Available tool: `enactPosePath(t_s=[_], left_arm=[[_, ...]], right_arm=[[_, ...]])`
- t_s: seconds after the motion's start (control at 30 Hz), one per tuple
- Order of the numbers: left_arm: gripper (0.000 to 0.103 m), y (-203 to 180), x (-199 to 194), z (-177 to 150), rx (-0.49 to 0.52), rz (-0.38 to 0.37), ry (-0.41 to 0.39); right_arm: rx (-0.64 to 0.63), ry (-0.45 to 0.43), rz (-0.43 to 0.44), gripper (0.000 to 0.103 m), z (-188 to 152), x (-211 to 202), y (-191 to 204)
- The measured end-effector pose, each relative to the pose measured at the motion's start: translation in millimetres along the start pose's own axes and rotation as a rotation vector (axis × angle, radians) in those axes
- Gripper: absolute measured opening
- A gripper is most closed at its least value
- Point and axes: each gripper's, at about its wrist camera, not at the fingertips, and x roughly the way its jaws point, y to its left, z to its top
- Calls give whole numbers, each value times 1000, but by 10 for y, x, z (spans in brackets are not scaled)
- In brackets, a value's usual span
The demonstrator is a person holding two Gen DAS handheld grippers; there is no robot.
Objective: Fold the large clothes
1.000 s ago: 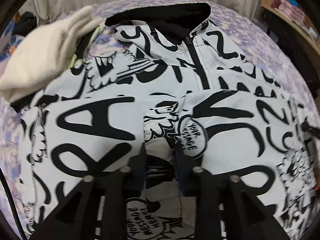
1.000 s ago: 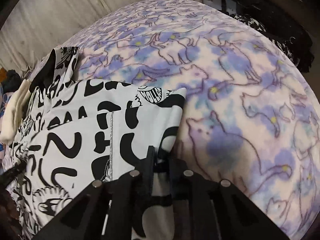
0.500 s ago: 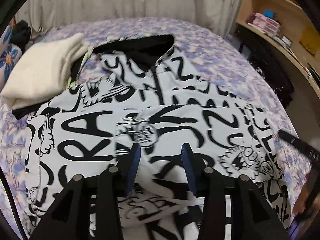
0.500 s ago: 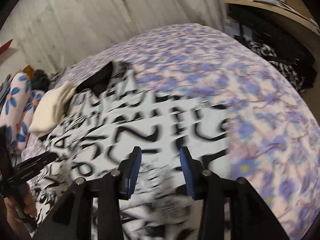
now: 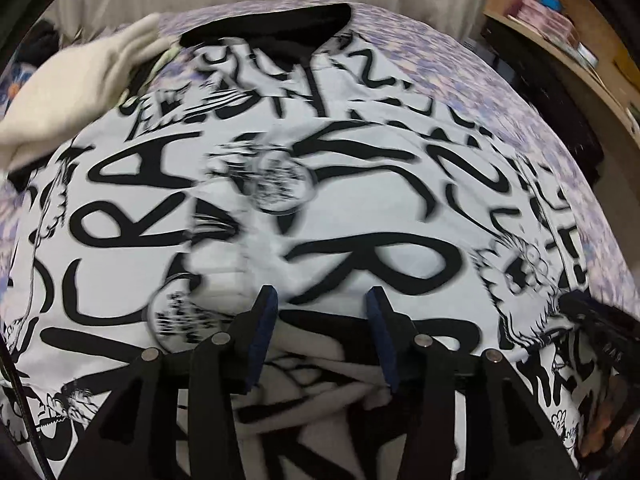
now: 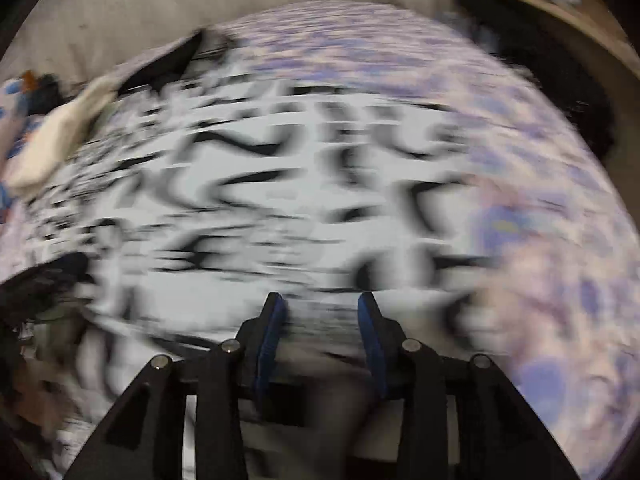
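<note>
A: Where does the jacket lie from the two tools?

B: Spread flat on the bed, printed side up. Take its black collar as the landmark: the collar is at the far end and the zip runs from it back toward the hem, so the long axis points away from both hands. Both tools hover over the hem end, the part farthest from the collar. A cream folded garment sits just beside the collar, on its left.

A: Which hand is nearer the middle?

B: The left hand-held gripper hangs over the zip line. The right hand-held gripper is over the hem on the collar's right; its view is badly smeared.

A: And the jaws?

B: Both stand spread, blue pads apart, with cloth seen below the gap but nothing pinched. The left has just been opening, and the right reads as having been closing, though its picture shows a clear gap.

A: Next?

B: Probably taking the hem to carry it toward the collar.
</note>
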Motion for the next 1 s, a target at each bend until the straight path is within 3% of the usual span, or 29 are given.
enactPosePath(t_s=[0.03,0.1,0.13,0.23,0.47,0.57,0.63,1.0], left_arm=[[45,50,-1,-6,-15,-32,4],[45,70,0,-20,-19,-49,7],[45,53,-3,-29,-10,-36,6],[45,-8,0,-29,11,1,1],[47,-43,-70,-41,28,26,-4],[58,-56,-155,-73,30,34,-13],[73,-56,-213,-108,24,53,-19],[73,-8,-576,-244,10,72,-50]], right_arm=[[27,11,21,0,-17,-6,-133],[50,17,56,0,-42,-40,-233],[38,3,-11,0,-52,-83,-226],[15,-19,-34,0,-76,-126,-181],[55,-23,3,2,-98,-146,-255],[78,-23,17,2,-115,-169,-271],[84,-25,15,2,-114,-182,-245],[94,-26,38,9,-191,-362,-117]])
